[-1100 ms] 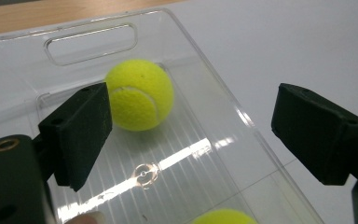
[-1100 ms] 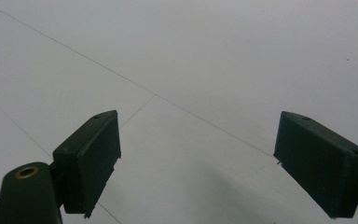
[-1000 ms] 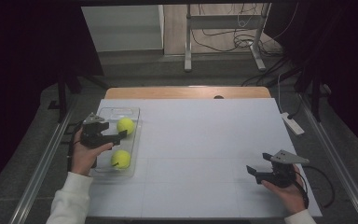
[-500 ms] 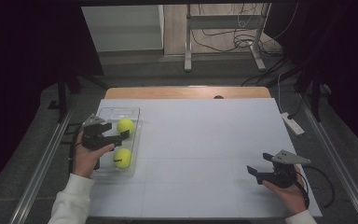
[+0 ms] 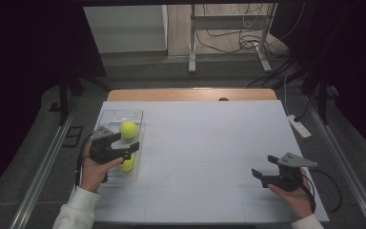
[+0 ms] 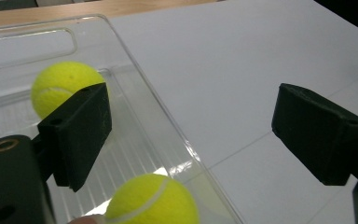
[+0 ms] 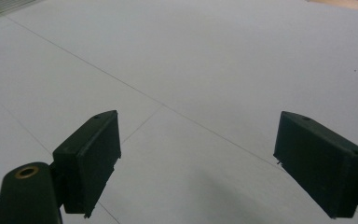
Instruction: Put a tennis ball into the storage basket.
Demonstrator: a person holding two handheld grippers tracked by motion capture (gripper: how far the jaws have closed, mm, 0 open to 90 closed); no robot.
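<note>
The left gripper [image 5: 126, 147] hangs over the clear tray [image 5: 108, 116] at the table's 9 o'clock edge, its jaws having just been opening, with nothing pinched between them. The near ball [image 6: 152, 199] lies at 6 o'clock just below its pads, the far ball [image 6: 61, 86] at 10 o'clock. The right gripper [image 5: 262, 174], released and empty, sits well apart at 4 o'clock, so the left hand is nearer.
</note>
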